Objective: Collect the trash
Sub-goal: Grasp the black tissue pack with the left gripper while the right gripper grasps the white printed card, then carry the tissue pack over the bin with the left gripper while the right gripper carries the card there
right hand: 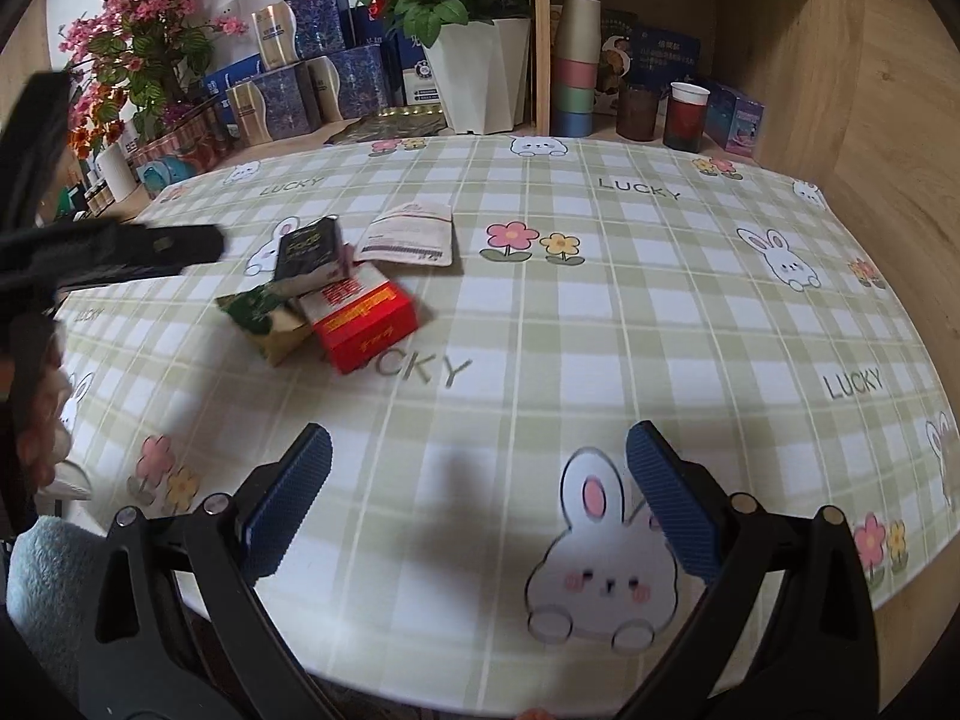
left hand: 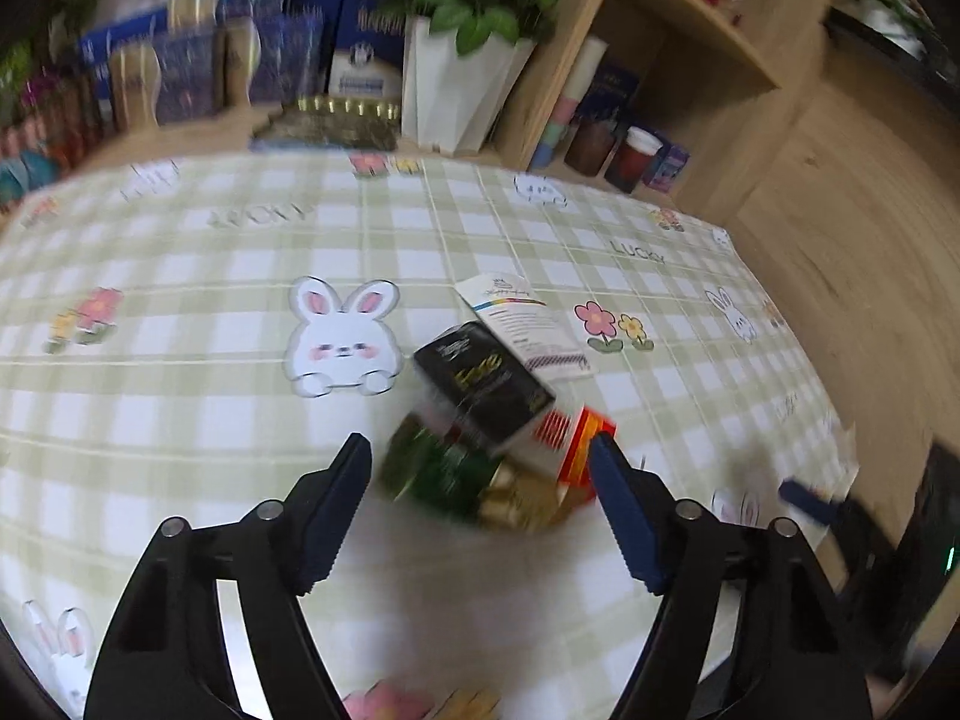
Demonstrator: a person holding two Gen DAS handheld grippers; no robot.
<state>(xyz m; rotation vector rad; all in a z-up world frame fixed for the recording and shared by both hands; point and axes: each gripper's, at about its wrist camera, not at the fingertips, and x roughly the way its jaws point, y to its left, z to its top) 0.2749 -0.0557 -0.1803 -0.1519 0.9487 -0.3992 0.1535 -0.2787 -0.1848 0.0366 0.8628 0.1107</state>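
Note:
A pile of trash lies on the checked tablecloth [right hand: 540,330]: a black box [left hand: 486,390] on top, a green and gold wrapper [left hand: 456,480], a red and white box [left hand: 570,438] and a flat white packet [left hand: 522,324]. My left gripper [left hand: 480,450] is open, its jaws on either side of the pile's near end, holding nothing. In the right wrist view the same pile shows at the left: black box [right hand: 309,249], green wrapper [right hand: 264,315], red box [right hand: 366,324], white packet [right hand: 408,234]. My right gripper [right hand: 480,444] is open and empty, well short of the pile. The left gripper [right hand: 120,249] shows there as a dark arm.
A white pot of red roses [right hand: 480,72], blue gift boxes [right hand: 312,84] and a flat dark tray [right hand: 390,120] stand along the table's back. A wooden shelf [right hand: 660,30] holds stacked cups [right hand: 576,66] and jars. The table's edge runs at the right, above a wooden floor [left hand: 840,240].

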